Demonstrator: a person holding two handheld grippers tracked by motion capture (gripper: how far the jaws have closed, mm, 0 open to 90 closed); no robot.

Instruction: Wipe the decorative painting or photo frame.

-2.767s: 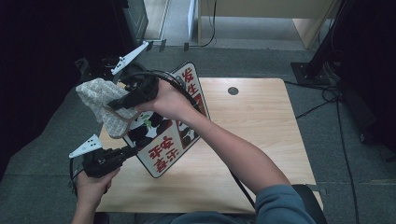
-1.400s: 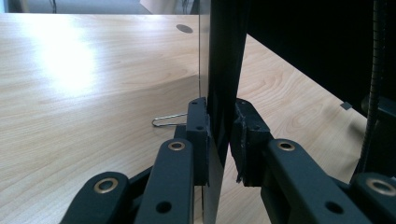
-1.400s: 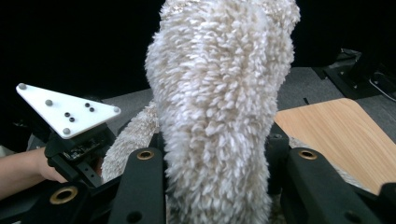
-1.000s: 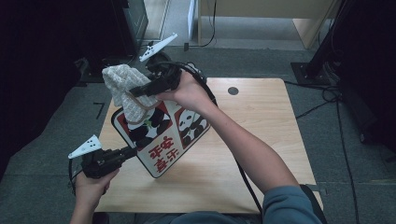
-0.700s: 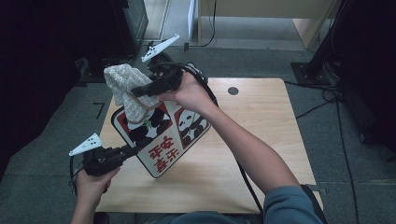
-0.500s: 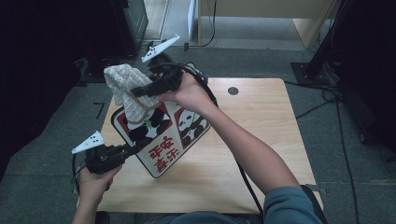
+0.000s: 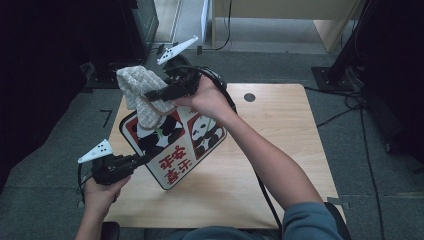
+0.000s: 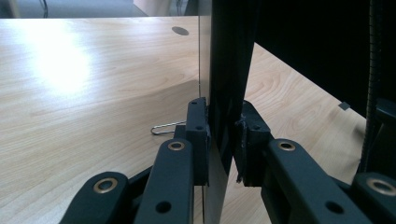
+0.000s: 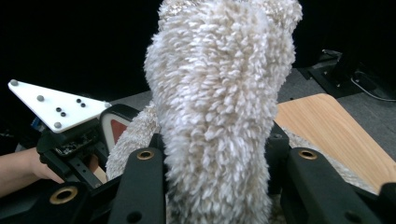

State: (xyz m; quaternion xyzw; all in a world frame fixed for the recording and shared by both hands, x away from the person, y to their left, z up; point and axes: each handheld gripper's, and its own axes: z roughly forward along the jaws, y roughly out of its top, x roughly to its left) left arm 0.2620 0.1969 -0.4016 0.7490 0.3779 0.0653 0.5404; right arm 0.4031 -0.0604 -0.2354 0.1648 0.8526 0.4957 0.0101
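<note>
High view: the left tool [image 7: 142,161] pinches the panda sign's [image 7: 175,145] lower edge, tilting it above the desk [image 7: 280,165]; the right tool [image 7: 150,96] clamps a fluffy cloth [image 7: 140,92] at the sign's top. Hard wiping could twist the sign loose.

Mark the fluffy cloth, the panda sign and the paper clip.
fluffy cloth [image 9: 219,116], right gripper view, middle of pile.
panda sign [image 7: 176,146], high view, printed face.
paper clip [image 8: 166,128], left gripper view, wire loop.

Panda sign [image 7: 175,145] partly behind cloth [image 7: 140,95]
</note>
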